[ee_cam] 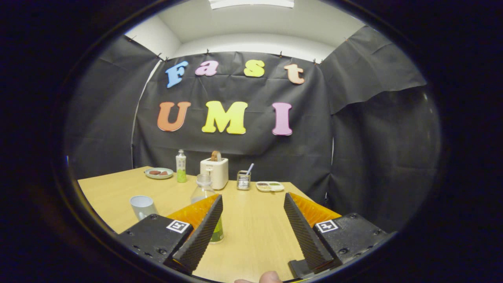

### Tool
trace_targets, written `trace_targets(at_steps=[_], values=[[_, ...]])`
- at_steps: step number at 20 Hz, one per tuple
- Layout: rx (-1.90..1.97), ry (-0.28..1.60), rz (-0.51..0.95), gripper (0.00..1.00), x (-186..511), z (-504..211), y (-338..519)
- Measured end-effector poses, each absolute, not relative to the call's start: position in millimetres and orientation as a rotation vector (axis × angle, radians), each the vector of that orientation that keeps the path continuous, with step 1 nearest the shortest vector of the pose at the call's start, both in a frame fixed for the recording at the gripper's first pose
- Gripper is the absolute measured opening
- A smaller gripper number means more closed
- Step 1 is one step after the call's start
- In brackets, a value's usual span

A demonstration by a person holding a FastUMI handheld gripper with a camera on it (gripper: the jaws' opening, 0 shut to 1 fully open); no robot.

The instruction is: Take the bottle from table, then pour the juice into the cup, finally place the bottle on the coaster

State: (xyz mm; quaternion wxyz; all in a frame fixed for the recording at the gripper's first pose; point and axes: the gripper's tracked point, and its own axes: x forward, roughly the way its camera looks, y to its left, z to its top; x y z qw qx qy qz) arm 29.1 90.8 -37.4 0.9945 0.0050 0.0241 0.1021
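Wooden table (251, 220), gripper (253, 204) spread wide

table (255, 220): we see pale matt wood grain
bottle (204, 192): we see clear glossy plastic
cup (142, 206): smooth, matt
fingers (202, 232), spread apart: ridged inner faces

Clear uncapped bottle (204, 196) upright behind left finger; cup (142, 206) beside.
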Motion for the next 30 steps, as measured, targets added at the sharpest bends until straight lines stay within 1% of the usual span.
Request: trace_targets(at_steps=[7, 18, 21, 24, 27, 29, 30], values=[[0.066, 0.12, 0.322, 1.0, 38.0, -80.1, 161.1], [0.105, 0.228, 0.305, 1.0, 86.3, -124.0, 186.6], [0.124, 0.281, 0.308, 1.0, 92.4, -137.1, 194.7], [0.13, 0.29, 0.281, 1.0, 97.3, -136.6, 190.3], [0.14, 0.31, 0.291, 1.0, 94.8, -139.5, 196.6], [0.143, 0.315, 0.296, 0.95, 95.7, -137.9, 197.3], [0.141, 0.318, 0.292, 0.88, 97.5, -135.9, 196.3]])
